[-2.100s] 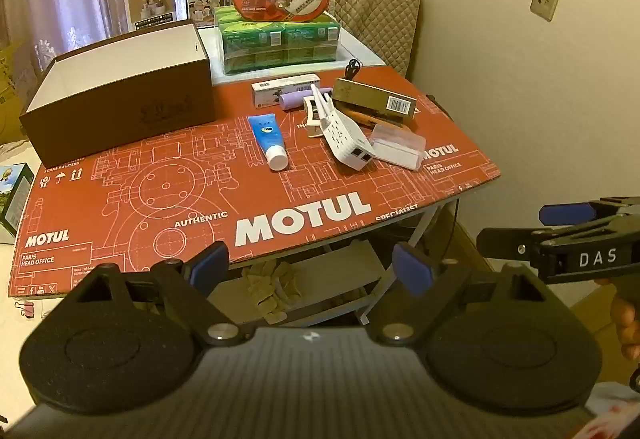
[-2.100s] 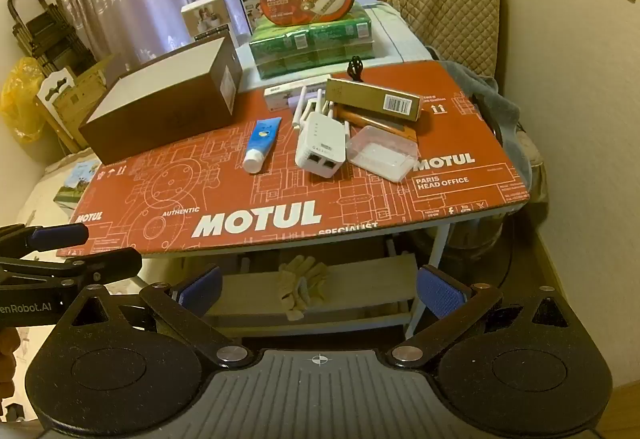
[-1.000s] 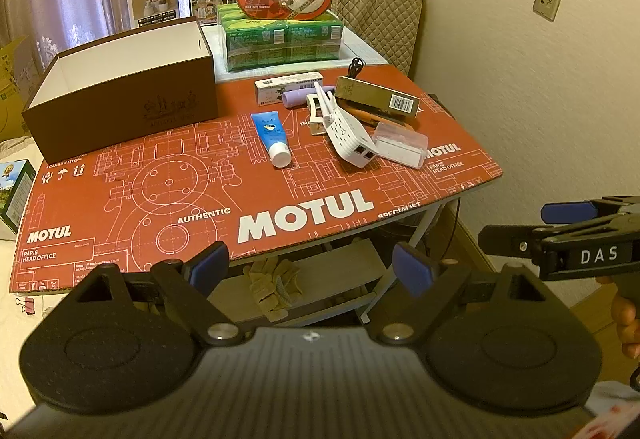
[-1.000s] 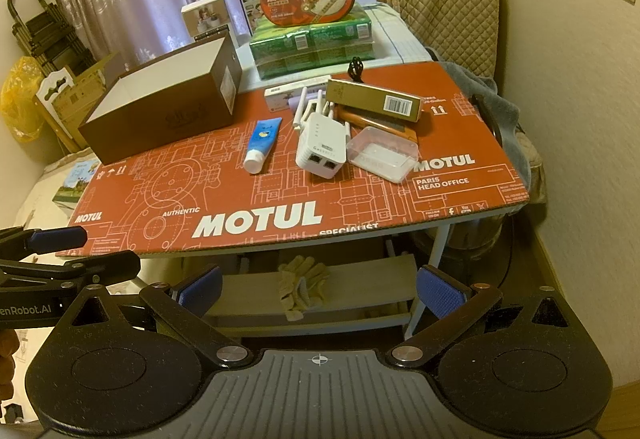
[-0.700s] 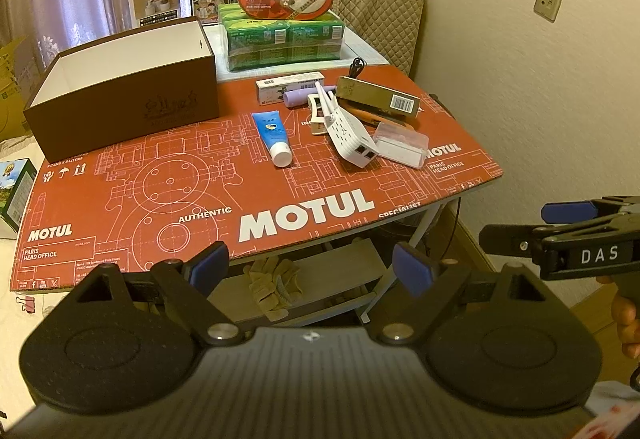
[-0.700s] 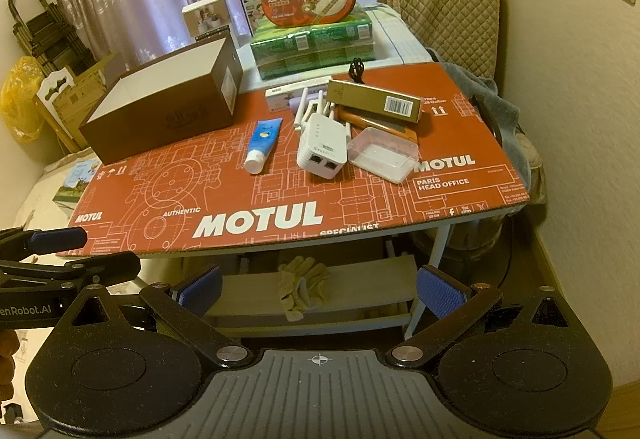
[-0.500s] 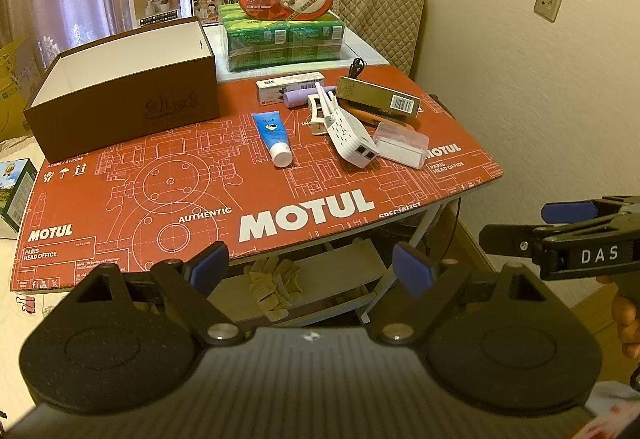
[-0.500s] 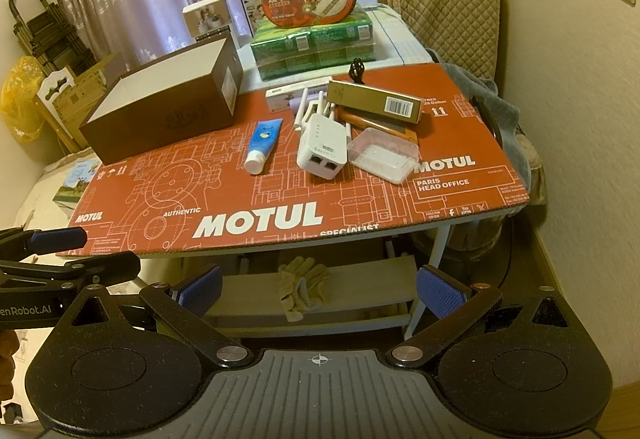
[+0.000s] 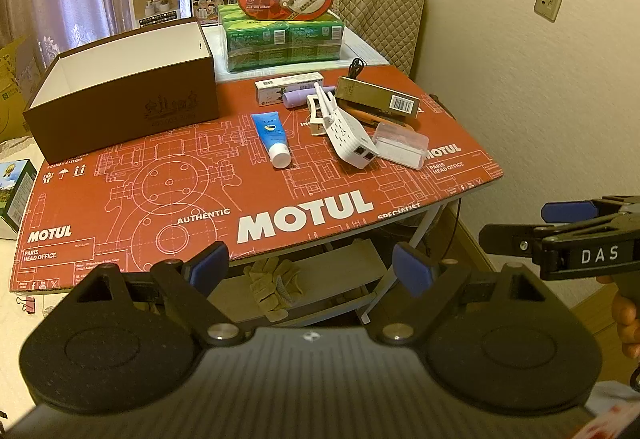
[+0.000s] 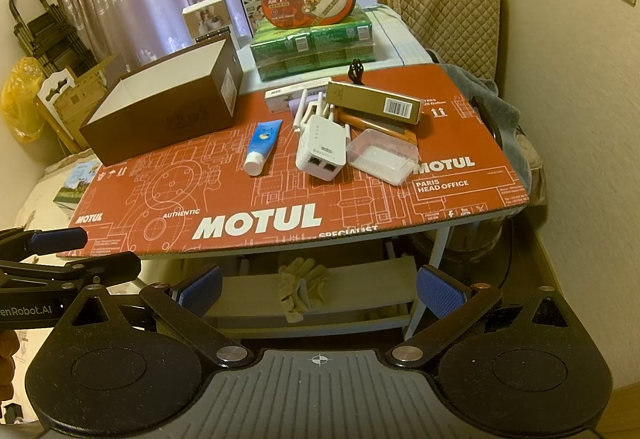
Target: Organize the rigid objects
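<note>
hovering short of the red printed cardboard surface (image 9: pixel 192 199), left hand-held gripper (image 9: pixel 310 269) and right hand-held gripper (image 10: pixel 318 287) both spread wide, nothing between the blue pads. open brown cardboard box with white lining (image 9: pixel 120 95) sits back-left on the surface; blue squeeze tube with white cap (image 9: pixel 272 137), white plastic router with antennas (image 10: pixel 320 149), clear plastic lidded case (image 10: pixel 382 157) and long gold carton with barcode (image 10: pixel 374 103) cluster just right of it.

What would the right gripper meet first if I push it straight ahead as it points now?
Probably nothing on top. The right gripper, jaws open, points below the red tabletop, toward the gloves on the lower shelf. Depth is unclear.
</note>
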The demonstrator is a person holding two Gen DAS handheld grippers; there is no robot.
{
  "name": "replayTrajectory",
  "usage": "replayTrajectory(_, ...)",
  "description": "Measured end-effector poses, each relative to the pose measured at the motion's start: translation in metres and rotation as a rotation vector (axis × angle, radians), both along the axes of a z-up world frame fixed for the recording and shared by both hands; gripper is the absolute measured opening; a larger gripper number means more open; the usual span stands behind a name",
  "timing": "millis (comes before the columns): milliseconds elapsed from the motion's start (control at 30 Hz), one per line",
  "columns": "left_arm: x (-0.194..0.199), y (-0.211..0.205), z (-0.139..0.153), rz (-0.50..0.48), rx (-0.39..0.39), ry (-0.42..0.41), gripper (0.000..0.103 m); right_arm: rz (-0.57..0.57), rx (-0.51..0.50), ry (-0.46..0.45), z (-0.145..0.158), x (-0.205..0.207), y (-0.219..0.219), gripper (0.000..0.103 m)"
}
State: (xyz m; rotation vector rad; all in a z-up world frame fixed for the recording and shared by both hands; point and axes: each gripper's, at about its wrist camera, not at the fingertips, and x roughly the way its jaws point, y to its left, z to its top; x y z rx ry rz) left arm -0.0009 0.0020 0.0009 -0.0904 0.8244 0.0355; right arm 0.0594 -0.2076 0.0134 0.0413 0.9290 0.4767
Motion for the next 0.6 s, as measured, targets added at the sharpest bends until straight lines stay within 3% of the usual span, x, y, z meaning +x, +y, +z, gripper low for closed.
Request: replayTrajectory(600,0.0005,-0.0024,0.0026,0.009,0.008,-0.002,0.087,0.006,0.010,-0.007,0.0040,0.0046,-0.0054,0.101)
